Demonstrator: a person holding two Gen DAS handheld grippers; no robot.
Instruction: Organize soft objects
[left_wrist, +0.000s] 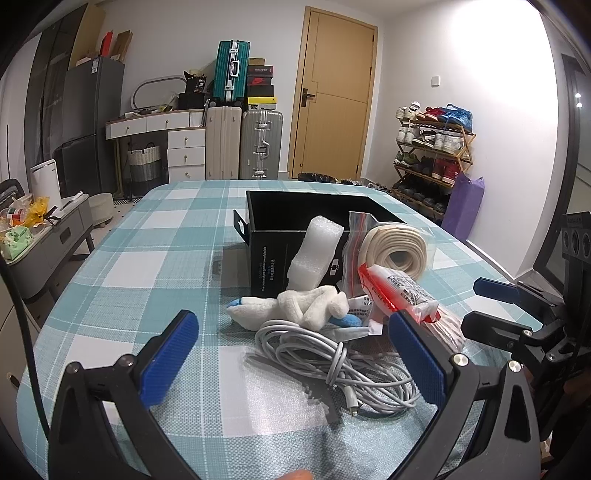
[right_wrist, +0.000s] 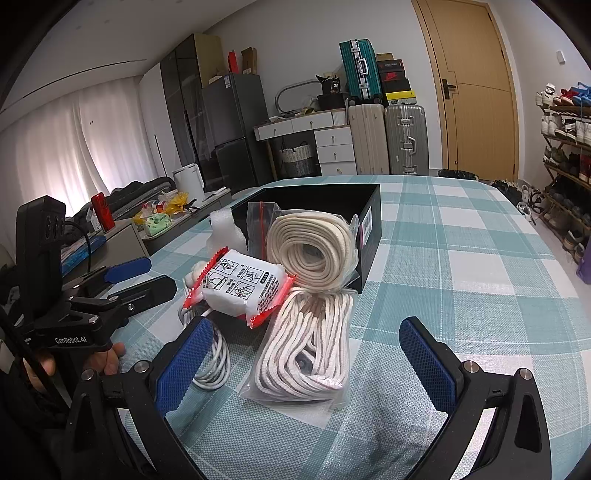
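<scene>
- Our left gripper (left_wrist: 291, 358) is spread wide and holds nothing; it hovers low over the checked tablecloth (left_wrist: 155, 236), with the grey coiled cable (left_wrist: 332, 358) lying between its blue pads.
- Our right gripper (right_wrist: 306, 362) is likewise wide apart and empty, and the bagged loose rope (right_wrist: 306, 343) sits right between its fingers, flat on the cloth.
- Just past the cable, seen from the left wrist, lies the white plush toy (left_wrist: 295, 306), touching the cable's far edge.
- Beyond the bagged rope rests the red-edged white packet (right_wrist: 240, 288), overlapping the rope bag's near corner and partly lying on the cable.
- Farther out stands the bagged roll of cream webbing (right_wrist: 314, 247), leaning against the black box (right_wrist: 369, 218); the foam wrap piece (left_wrist: 314, 251) leans on the box's front wall.
- The box is open-topped and looks empty as far as we can see, so we judge the sorting has hardly begun.
- Risks, in our judgement: closing on the slippery plastic bag may pinch only film, letting the rope sag or slide out.
- Lifting the rope bag could drag the packet that overlaps it.
- The cable's loops may snag the plush toy or unspool when raised.
- The two grippers work close together and could collide.
- The leaning roll may topple if the box is nudged.
</scene>
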